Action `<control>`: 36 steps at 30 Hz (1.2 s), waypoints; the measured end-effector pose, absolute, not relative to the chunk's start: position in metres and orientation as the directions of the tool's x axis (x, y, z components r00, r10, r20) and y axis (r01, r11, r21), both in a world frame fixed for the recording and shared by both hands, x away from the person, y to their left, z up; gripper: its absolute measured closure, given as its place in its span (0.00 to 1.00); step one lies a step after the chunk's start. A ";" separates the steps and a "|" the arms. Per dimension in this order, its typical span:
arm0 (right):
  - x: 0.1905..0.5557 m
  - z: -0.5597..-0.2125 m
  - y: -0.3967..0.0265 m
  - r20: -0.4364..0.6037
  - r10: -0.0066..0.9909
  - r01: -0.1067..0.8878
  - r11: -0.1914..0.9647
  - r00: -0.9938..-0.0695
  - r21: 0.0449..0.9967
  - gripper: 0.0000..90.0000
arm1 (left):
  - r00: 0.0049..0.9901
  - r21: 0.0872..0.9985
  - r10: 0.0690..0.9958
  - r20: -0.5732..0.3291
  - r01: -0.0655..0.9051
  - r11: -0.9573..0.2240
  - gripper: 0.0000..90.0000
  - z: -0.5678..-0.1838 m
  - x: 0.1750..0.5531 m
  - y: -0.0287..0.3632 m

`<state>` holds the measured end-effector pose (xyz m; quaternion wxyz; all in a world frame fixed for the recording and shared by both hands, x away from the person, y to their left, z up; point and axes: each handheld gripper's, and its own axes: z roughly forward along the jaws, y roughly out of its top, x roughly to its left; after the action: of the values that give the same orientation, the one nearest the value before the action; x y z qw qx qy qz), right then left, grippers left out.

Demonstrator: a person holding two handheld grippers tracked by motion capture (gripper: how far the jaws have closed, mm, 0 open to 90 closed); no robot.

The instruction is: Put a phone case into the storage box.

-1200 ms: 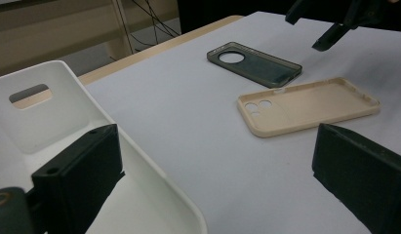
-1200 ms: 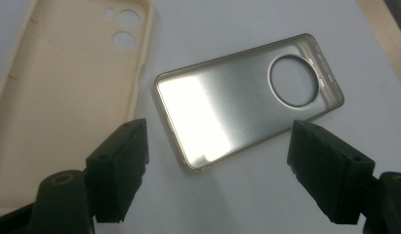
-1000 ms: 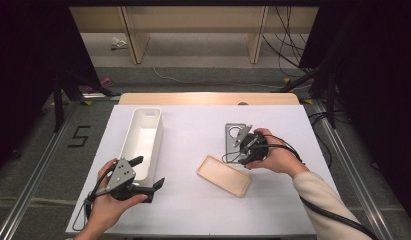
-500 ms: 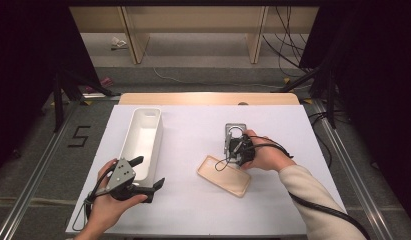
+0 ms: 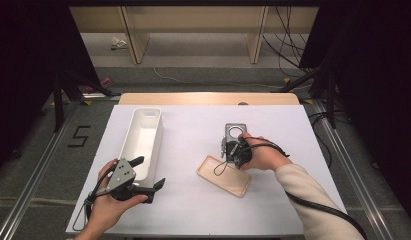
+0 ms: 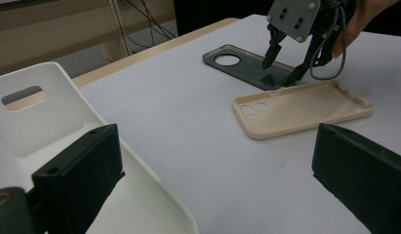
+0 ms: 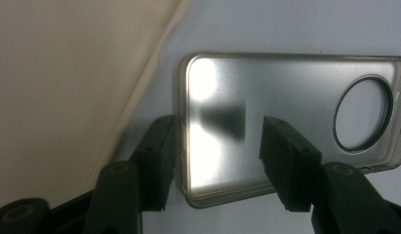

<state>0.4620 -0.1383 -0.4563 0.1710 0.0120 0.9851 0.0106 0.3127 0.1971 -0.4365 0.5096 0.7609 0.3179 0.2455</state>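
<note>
Here the right hand-held gripper (image 7: pixel 215 163) straddles the grey phone case's (image 7: pixel 295 117) end — jaws closing.

Right gripper (image 5: pixel 232 151) fingers apparently closing over dark case (image 5: pixel 235 133).

Right gripper (image 7: pixel 215 163): two black jaws rise from six o'clock, half closed, having just been closing. Dark case (image 7: pixel 286 112): glossy, lies flat at centre, long axis toward three o'clock, round cutout at three o'clock. Its near short edge sits between the jaws; left jaw outside the rim, right jaw over the inside. Beige case (image 7: pixel 66 87): nine to eleven o'clock. White table (image 7: pixel 286 24): twelve o'clock.
</note>
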 end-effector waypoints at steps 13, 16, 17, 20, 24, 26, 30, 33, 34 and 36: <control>0.460 -0.457 -0.134 -0.289 -0.019 -0.017 1.000 -0.957 -0.012 0.77 | 0.682 0.931 0.729 0.049 0.232 -0.281 0.04 -0.437 0.313 0.196; 0.460 -0.457 -0.134 -0.284 -0.027 -0.024 1.000 -0.958 -0.013 0.79 | 0.683 0.931 0.729 0.048 0.234 -0.280 0.04 -0.437 0.313 0.196; 0.460 -0.457 -0.133 -0.284 -0.029 -0.025 1.000 -0.959 -0.019 0.80 | 0.683 0.931 0.729 0.048 0.234 -0.280 0.04 -0.437 0.313 0.196; 0.459 -0.457 -0.133 -0.276 -0.029 -0.024 0.999 -0.961 -0.022 0.83 | 0.683 0.931 0.729 0.048 0.233 -0.280 0.04 -0.437 0.313 0.196; 0.458 -0.457 -0.133 -0.272 -0.034 -0.030 0.999 -0.962 -0.021 0.86 | 0.684 0.931 0.728 0.047 0.235 -0.280 0.04 -0.437 0.312 0.195; 0.458 -0.457 -0.133 -0.268 -0.036 -0.031 0.999 -0.963 -0.021 0.88 | 0.684 0.931 0.728 0.047 0.234 -0.280 0.04 -0.437 0.312 0.195; 0.457 -0.457 -0.133 -0.260 -0.033 -0.028 0.999 -0.965 -0.023 0.92 | 0.684 0.931 0.728 0.048 0.234 -0.281 0.04 -0.437 0.312 0.195; 0.457 -0.457 -0.133 -0.256 -0.031 -0.025 0.999 -0.966 -0.025 0.94 | 0.685 0.931 0.727 0.047 0.234 -0.281 0.04 -0.437 0.312 0.195; 0.458 -0.457 -0.133 -0.258 -0.035 -0.030 0.999 -0.966 -0.024 0.94 | 0.685 0.930 0.727 0.048 0.234 -0.282 0.04 -0.437 0.312 0.195; 0.458 -0.457 -0.133 -0.256 -0.029 -0.024 0.999 -0.966 -0.021 0.95 | 0.685 0.931 0.727 0.048 0.234 -0.281 0.04 -0.437 0.312 0.195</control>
<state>0.4582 -0.1330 -0.4573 0.1295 -0.0135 0.9915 -0.0088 0.3124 0.1952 -0.4371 0.5100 0.7630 0.3148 0.2421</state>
